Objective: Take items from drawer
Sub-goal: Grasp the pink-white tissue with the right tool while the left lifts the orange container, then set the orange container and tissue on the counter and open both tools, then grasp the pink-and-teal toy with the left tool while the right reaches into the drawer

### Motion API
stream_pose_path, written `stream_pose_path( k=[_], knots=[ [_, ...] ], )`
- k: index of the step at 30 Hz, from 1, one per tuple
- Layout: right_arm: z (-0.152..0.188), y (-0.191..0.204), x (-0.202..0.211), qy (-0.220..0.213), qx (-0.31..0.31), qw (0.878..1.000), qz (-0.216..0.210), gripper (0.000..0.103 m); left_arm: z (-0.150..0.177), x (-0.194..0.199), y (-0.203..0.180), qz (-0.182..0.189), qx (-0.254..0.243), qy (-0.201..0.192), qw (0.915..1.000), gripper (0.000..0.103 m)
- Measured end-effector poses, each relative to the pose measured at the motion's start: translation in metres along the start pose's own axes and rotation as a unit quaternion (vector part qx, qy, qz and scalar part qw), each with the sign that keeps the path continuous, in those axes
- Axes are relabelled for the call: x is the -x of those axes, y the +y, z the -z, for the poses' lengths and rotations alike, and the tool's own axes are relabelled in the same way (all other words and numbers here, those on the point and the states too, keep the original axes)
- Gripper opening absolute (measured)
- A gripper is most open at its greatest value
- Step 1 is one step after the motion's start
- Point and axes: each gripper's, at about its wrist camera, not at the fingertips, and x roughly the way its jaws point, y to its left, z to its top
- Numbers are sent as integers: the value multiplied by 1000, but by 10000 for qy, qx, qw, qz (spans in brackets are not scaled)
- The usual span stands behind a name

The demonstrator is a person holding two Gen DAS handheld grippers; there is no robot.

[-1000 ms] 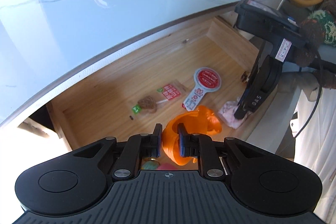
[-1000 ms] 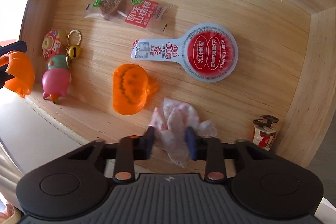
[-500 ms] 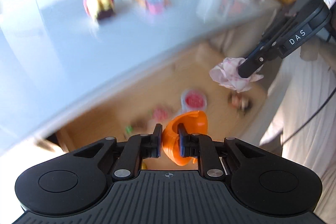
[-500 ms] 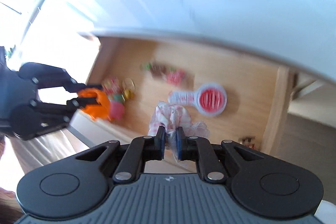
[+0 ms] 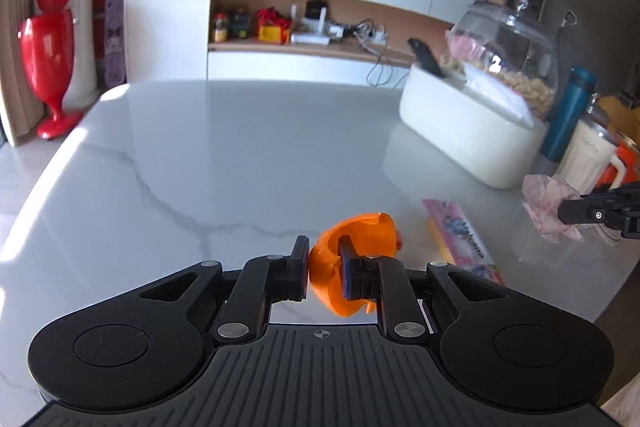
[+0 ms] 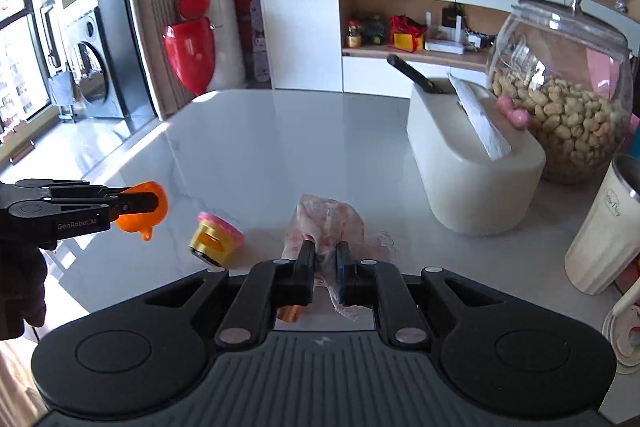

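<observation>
Mid-task: left gripper (image 5: pixel 324 277) pinching the orange pumpkin shell (image 5: pixel 354 259), right gripper (image 6: pixel 323 273) clamped on the crumpled pink wrapper (image 6: pixel 326 223) — both over the worktop (image 5: pixel 240 155), unreleased; yellow-pink toy (image 6: pixel 216 239) at 9 o'clock already out.

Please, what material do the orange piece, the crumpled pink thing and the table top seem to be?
Orange piece: likely glossy moulded plastic; it glows translucent in the light and keeps its shape in the left gripper.
Crumpled pink thing: thin, semi-clear film, probably a plastic wrapper, creased in the right gripper.
Table top: polished, grey-veined, marble-like; real stone or imitation, unclear.
</observation>
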Motion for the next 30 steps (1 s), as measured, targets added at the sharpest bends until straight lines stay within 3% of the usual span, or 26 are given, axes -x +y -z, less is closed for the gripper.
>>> stream_pose_path(
  k=[3, 6, 13, 18, 21, 23, 26, 28, 30],
  knots=[
    [15, -10, -37, 288, -15, 9993, 232, 10, 7, -18, 15, -74, 163, 211, 9996, 17],
    [26, -19, -61, 580, -176, 9980, 193, 10, 15, -26, 22, -115, 158, 370, 9991, 17],
    [39, -24, -67, 756, -415, 9963, -16, 18, 18, -8, 26, -151, 21, -46, 9999, 20],
    [31, -20, -27, 221, -201, 9995, -71, 23, 4, 43, 26, -69, -255, -649, 9975, 20],
    [23, -18, 9, -185, -135, 9996, -154, 34, 4, 74, 21, 235, -541, -630, 9963, 20],
    [22, -18, 31, -278, -139, 9989, -354, 38, 11, 87, 16, 555, -882, -203, 9943, 20],
    [34, -15, 50, -111, -12, 9967, -799, 47, 38, 89, 7, 819, -1269, 877, 9846, 20],
    [48, -11, 51, 162, 93, 9953, -954, 48, 64, 77, 2, 771, -1420, 1769, 9709, 20],
    [68, -2, 44, 561, 175, 9925, -1074, 48, 94, 59, -3, 700, -1549, 2665, 9487, 20]
  ],
)
